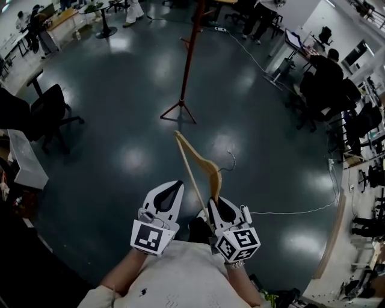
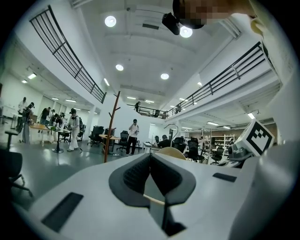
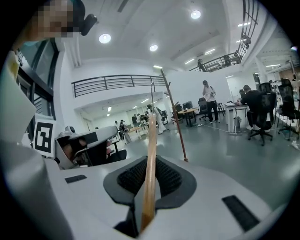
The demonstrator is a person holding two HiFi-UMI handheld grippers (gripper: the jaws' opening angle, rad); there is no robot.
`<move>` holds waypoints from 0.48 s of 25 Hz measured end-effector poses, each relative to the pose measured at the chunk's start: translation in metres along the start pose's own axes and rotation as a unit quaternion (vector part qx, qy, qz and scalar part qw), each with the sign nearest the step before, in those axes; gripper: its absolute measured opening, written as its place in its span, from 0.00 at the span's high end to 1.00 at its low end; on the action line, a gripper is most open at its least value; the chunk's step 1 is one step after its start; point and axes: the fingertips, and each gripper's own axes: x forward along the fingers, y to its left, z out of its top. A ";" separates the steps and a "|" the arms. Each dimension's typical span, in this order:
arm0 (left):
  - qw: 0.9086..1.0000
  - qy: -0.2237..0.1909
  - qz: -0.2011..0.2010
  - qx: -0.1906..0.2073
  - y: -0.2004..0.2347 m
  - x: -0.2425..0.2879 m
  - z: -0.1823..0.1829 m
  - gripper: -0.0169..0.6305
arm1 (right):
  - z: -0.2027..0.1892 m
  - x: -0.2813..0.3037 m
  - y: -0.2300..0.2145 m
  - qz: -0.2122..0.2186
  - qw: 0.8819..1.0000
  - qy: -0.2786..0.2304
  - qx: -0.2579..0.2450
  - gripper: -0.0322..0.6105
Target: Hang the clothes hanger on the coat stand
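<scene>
A wooden clothes hanger (image 1: 201, 162) with a metal hook (image 1: 231, 160) sticks out forward over the dark floor. My right gripper (image 1: 218, 206) is shut on its lower end. In the right gripper view the hanger (image 3: 150, 154) runs straight up between the shut pads of my right gripper (image 3: 150, 183). My left gripper (image 1: 171, 191) is shut with nothing in it, just left of the hanger and apart from it. In the left gripper view my left gripper (image 2: 150, 171) has its pads together, and the hanger's curved top (image 2: 171, 152) shows beyond. The reddish coat stand (image 1: 187, 60) stands ahead; it also appears as the coat stand (image 2: 111, 126) and the coat stand (image 3: 174, 117).
A black office chair (image 1: 51, 111) and a white box (image 1: 27, 159) are at the left. Desks with seated people (image 1: 328, 78) line the right side. A white cable (image 1: 289, 212) runs across the floor at the right. A round table (image 1: 102, 12) and standing people are far behind.
</scene>
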 end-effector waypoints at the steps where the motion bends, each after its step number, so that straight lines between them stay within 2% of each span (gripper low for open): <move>1: 1.000 0.004 0.003 0.001 0.000 0.010 -0.002 0.95 | 0.006 0.006 -0.010 0.001 1.000 0.002 0.001 0.84; 6: 0.999 0.020 0.029 -0.001 0.009 0.062 -0.021 0.95 | 0.030 0.045 -0.056 0.025 1.000 0.010 0.003 0.84; 10: 0.996 0.066 0.059 0.013 0.024 0.109 -0.043 0.95 | 0.049 0.084 -0.091 0.062 0.998 0.027 -0.019 0.84; 12: 0.995 0.063 0.076 0.007 0.025 0.141 -0.047 0.95 | 0.062 0.100 -0.117 0.081 0.996 0.036 -0.025 0.84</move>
